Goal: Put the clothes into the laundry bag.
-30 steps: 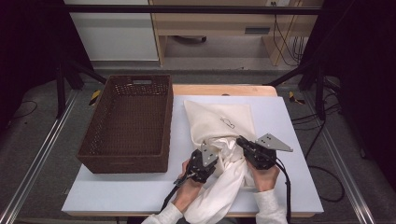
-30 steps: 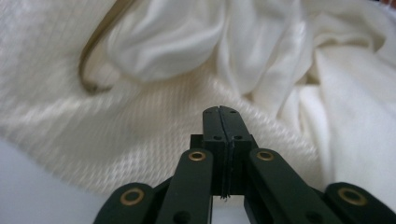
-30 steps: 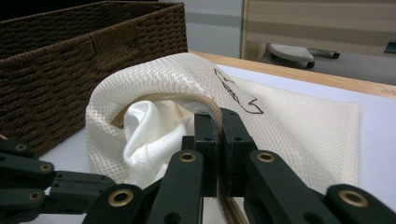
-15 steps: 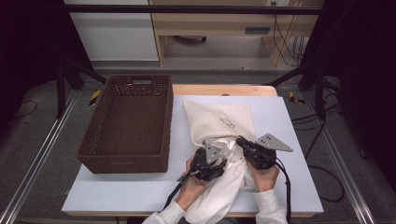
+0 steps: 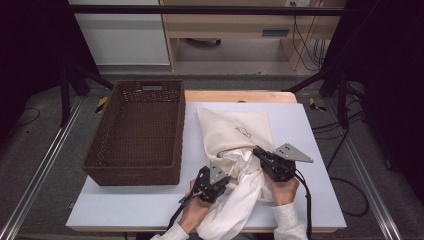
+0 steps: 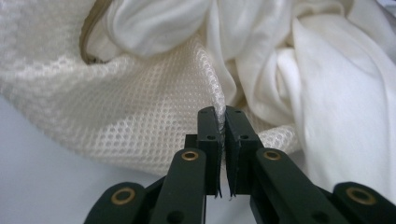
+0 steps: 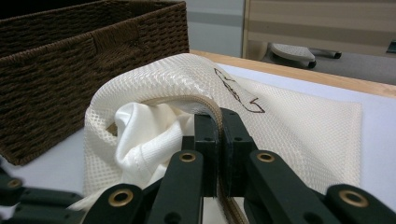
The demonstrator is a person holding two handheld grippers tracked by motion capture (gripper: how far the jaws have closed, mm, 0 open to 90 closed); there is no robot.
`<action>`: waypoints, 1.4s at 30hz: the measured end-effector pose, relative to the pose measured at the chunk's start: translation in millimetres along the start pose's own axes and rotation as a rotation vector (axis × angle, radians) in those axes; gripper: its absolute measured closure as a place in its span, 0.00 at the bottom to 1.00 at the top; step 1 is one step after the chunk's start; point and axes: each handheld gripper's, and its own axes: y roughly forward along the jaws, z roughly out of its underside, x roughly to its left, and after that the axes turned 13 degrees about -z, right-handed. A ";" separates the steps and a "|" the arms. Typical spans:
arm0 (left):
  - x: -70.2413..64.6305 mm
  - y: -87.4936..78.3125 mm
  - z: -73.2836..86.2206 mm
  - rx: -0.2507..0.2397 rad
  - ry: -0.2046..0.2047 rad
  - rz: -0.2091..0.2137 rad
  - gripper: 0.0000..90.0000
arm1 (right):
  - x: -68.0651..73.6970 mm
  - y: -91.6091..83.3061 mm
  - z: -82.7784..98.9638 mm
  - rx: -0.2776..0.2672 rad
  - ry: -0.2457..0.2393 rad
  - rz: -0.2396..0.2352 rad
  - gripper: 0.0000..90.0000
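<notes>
From my seat the wicker basket (image 5: 135,132) comes first, one dark brown woven box along the left edge of the table (image 5: 310,150), its far wall with a cut-out handle; the right gripper view shows its corner (image 7: 70,56) close behind the bag. Next over, I have the left gripper (image 5: 223,176) near the front edge, and its jaws have just been closing: in the left gripper view they are pinched tight on a fold of the mesh bag (image 6: 140,107), the netting caught between the pads. The mesh bag (image 5: 235,130) is a single cream pouch with a fine honeycomb weave and a small dark stitched mark on top, lying flat in the middle of the table, its closed end toward the far edge and its open mouth toward me. One white cloth (image 5: 240,200) spills out of that mouth in soft, smooth folds and trails down to the front edge between my two hands; the left gripper view shows it bunched inside the opening (image 6: 299,70). At the right I have the right gripper (image 5: 259,151), jaws clamped on the bag's rim, the tan binding (image 7: 212,109) running down between the pads in the right gripper view. So I count one basket, one bag, one cloth, two grippers.
</notes>
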 end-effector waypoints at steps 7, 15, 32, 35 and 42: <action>-3.0 -1.9 -2.4 -0.020 0.015 -0.031 0.72 | 1.6 1.7 0.2 0.005 -0.002 0.000 0.97; -0.1 20.1 -26.4 0.036 0.073 -0.081 0.80 | 1.9 0.7 0.1 0.005 -0.005 -0.003 0.97; 7.1 -13.3 -3.7 -0.056 0.046 -0.113 0.42 | 3.5 1.2 -0.2 0.007 -0.004 -0.004 0.97; 4.3 -9.7 -11.4 -0.052 0.063 -0.123 0.55 | 3.5 0.6 -0.3 0.008 -0.005 -0.006 0.97; 26.1 -36.9 10.6 -0.058 0.033 -0.163 0.95 | 3.9 0.4 -0.2 0.013 -0.006 -0.010 0.97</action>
